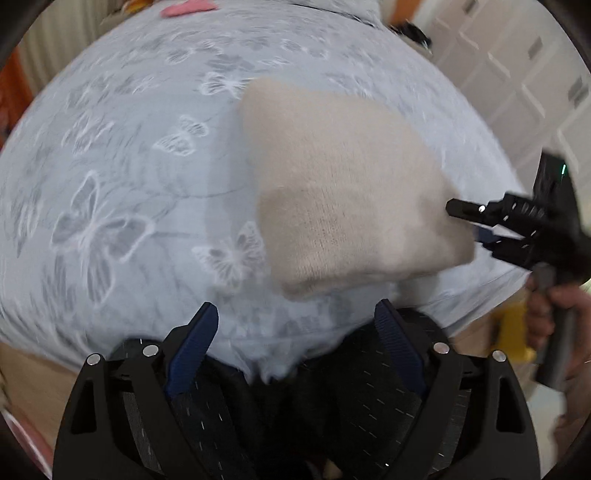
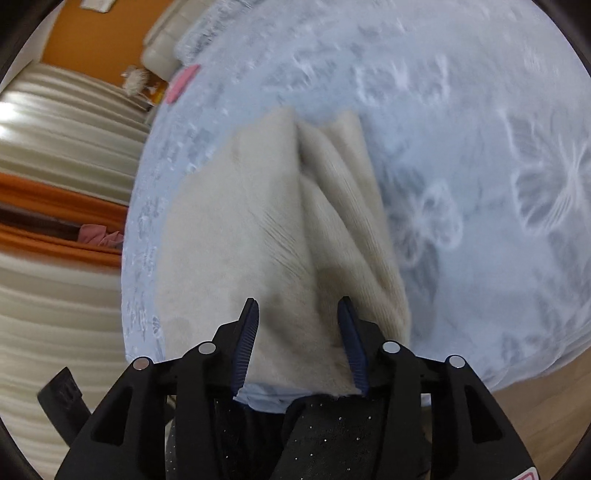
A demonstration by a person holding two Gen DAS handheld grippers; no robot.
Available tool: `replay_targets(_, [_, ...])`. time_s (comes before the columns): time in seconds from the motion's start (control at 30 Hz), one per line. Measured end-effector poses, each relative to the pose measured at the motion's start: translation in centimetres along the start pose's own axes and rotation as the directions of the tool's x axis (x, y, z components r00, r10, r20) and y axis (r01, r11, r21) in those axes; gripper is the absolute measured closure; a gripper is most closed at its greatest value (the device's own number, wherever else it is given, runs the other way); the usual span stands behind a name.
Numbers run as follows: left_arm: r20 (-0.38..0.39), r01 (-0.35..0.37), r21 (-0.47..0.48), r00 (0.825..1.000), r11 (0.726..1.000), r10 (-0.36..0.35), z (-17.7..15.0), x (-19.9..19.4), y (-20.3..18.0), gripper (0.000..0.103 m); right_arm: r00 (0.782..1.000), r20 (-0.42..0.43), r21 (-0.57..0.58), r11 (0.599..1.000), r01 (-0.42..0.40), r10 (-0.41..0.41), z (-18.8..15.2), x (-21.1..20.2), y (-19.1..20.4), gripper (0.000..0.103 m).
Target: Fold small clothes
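garment: cream-beige knitted small garment (image 1: 351, 192), soft wool-like, partly folded, lying on the pale blue-grey bedspread with white butterfly print (image 1: 110, 184); a bed, not a counter.
place: in left wrist view it sits right of centre, mid-depth; near corner just beyond the left hand-held gripper (image 1: 295, 325), far corner reaching up-left.
long axis: runs far-left to near-right in left view; in right wrist view it runs straight away from the right hand-held gripper (image 2: 299, 321), near to far, w/ a lengthwise crease (image 2: 306, 206) down the middle.
pointing: narrow far end points away from the right tool, toward the far bed edge; broad end is nearest it.
right tool: at the garment's right edge in left view (image 1: 476, 225); blue pads apart, cloth lies betw. them but no pinch visible, so open around the near end. Clearly the nearer one.
left tool: pads spread wide, nothing betw. them but bedspread; garment lies ahead and to the right, not touching.
judgement: fold approx. half done; next move prob. turns on the right tool closing on the near end and carrying it along the long axis.
beyond: pink flat item (image 1: 188, 7) at far bed edge; white cupboard doors (image 1: 517, 74) far right; orange-striped curtain (image 2: 55, 206) left in right view.
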State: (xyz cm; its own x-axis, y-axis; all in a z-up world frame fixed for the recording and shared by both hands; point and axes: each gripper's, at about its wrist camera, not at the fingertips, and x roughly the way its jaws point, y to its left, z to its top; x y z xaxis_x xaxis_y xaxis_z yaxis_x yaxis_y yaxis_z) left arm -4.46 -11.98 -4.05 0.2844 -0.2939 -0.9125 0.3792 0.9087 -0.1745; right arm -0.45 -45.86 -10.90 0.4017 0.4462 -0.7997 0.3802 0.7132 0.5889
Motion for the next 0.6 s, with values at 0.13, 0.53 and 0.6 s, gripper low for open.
replay_targets(0.13, [0.038, -0.057, 0.137, 0.998, 0.989, 0.052, 1.3, 2.6, -2.0, 0.051, 0.995, 0.039, -0.011, 0.996, -0.087, 0.087, 0.4, -0.5, 1.7, 0.089])
replay_targets(0.53, [-0.084, -0.087, 0.055, 0.992, 0.995, 0.091, 1.1, 6.1, -0.1, 0.061, 0.998, 0.049, 0.012, 1.000, 0.024, -0.024, 1.3, -0.3, -2.7, 0.093])
replay_targets(0.6, [-0.083, -0.028, -0.005, 0.996, 1.000, 0.028, 0.8, 5.9, 0.5, 0.060, 0.999, 0.048, 0.052, 0.998, -0.022, 0.020, 1.1, 0.2, -4.3, 0.093])
